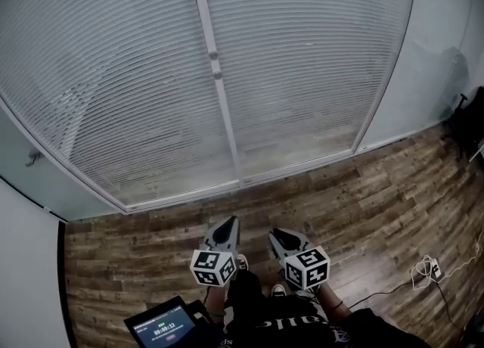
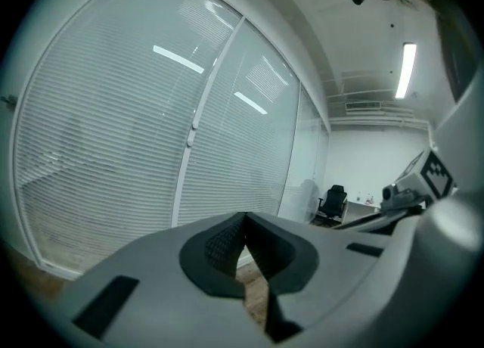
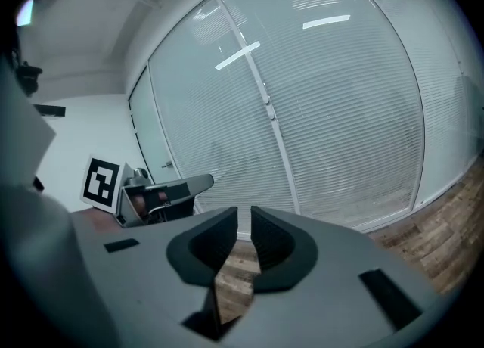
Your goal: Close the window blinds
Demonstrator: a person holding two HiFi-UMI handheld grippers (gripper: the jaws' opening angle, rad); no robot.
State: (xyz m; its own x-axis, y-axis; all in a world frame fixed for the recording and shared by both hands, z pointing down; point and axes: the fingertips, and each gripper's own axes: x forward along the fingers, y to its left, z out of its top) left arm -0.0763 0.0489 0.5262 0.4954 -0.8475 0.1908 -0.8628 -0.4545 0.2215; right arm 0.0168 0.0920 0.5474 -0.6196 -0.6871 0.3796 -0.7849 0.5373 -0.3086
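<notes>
White slatted blinds (image 1: 128, 74) fill two tall glazed panels ahead, split by a white upright post (image 1: 219, 104) that carries a small knob (image 1: 215, 63). The same knob shows in the left gripper view (image 2: 190, 138) and in the right gripper view (image 3: 269, 108). Both grippers hang side by side over the wood floor, well short of the glass. My left gripper (image 1: 225, 227) is shut and empty, its tips meeting (image 2: 243, 222). On my right gripper (image 1: 278, 234), a narrow gap shows between the jaws (image 3: 243, 222), with nothing in it.
A door handle (image 1: 32, 159) sticks out at the far left. A small screen (image 1: 162, 327) sits by the person's feet. A power strip with cable (image 1: 425, 269) lies on the floor at right, and a dark chair (image 1: 465, 123) stands in the right corner.
</notes>
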